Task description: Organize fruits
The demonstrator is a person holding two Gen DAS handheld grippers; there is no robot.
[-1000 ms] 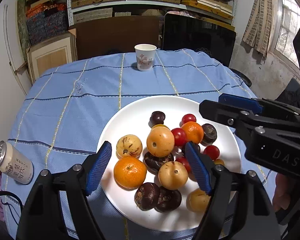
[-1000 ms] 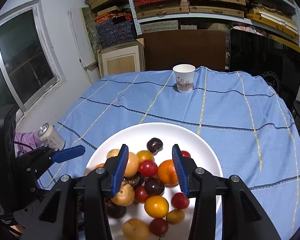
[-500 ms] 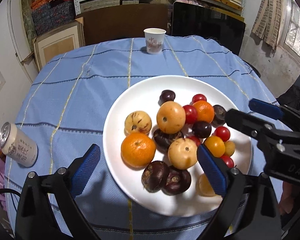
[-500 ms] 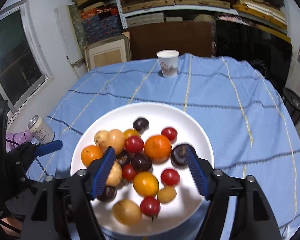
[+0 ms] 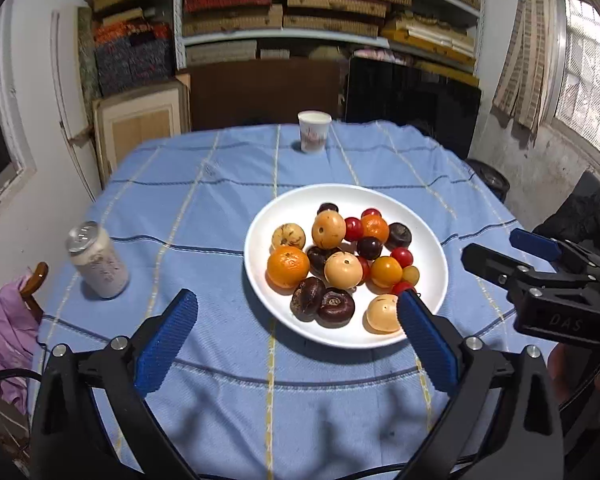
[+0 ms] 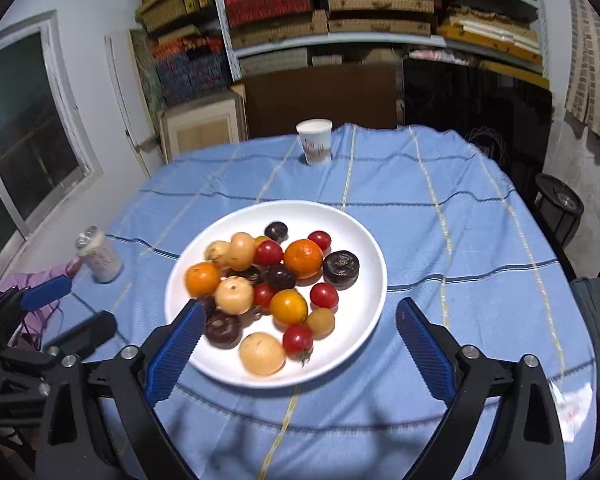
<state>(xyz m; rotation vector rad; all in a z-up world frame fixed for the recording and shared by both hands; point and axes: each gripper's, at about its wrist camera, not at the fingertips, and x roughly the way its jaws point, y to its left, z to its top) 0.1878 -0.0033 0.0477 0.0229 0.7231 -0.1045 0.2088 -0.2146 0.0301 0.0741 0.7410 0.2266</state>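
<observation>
Moved: we pulled both claws back from the plate [image 5: 260, 232]; their jaws had just been opening.
Left claw [image 5: 296, 336]: wide, empty.
Right claw [image 6: 296, 344]: wide, empty.
Fruit [image 6: 304, 258]: piled on the plate, ahead of both claws; neither looked nearer.

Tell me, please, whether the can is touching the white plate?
Apart. The left wrist view shows the can standing left of the white plate, with bare blue tablecloth between them.

White plate [image 5: 260, 220]; orange, red, dark purple, pale yellow fruits [image 5: 342, 258]. Tabletop cloth [image 5: 204, 208] light blue, yellow and navy stripes. White paper cup [image 5: 314, 131], red print. Tongs pads [image 6: 422, 350] blue.
</observation>
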